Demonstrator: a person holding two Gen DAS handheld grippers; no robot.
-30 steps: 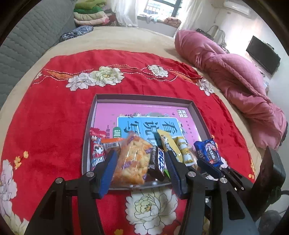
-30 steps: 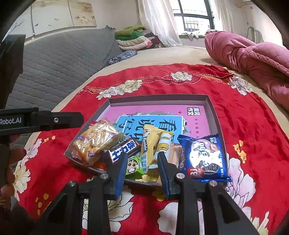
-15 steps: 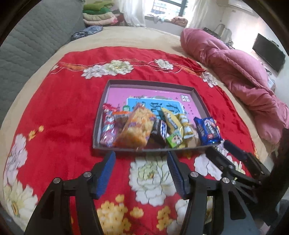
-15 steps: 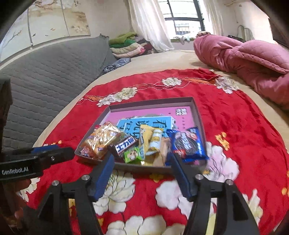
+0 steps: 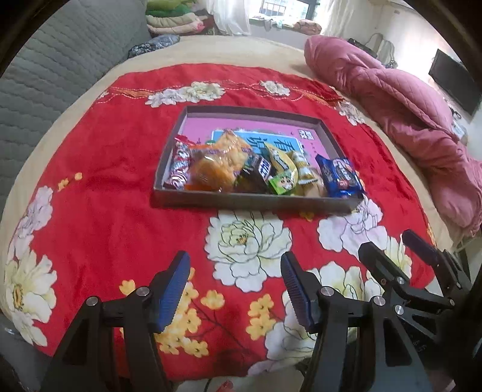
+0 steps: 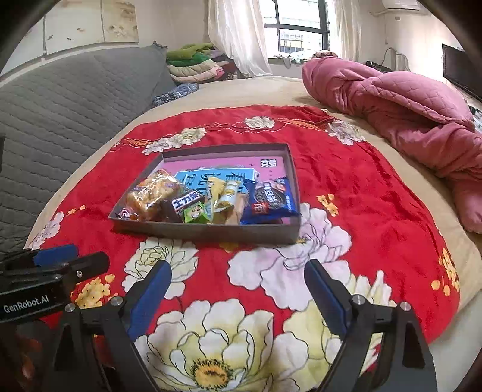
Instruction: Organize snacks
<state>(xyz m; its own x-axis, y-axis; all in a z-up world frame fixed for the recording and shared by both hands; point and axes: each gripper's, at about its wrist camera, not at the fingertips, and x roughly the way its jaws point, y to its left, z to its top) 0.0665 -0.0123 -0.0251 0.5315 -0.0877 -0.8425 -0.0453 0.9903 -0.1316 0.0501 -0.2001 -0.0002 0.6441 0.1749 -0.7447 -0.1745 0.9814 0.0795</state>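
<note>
A bed under a red floral blanket (image 5: 114, 156) carries the tray (image 5: 250, 203) at twelve o'clock, snacks (image 5: 259, 172) heaped along its near wall – light, crinkly, slippery packets, best pinched at a sealed edge – left claw (image 5: 235, 283) and right claw (image 6: 238, 289) released, empty, the right's jaws just widened

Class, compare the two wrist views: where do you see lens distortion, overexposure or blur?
Left wrist view: red blanket bulges outward, corners vignetted black, window blown out. Right wrist view: same fisheye bulge, window bright but its bars readable; snack wrappers slightly soft.
</note>
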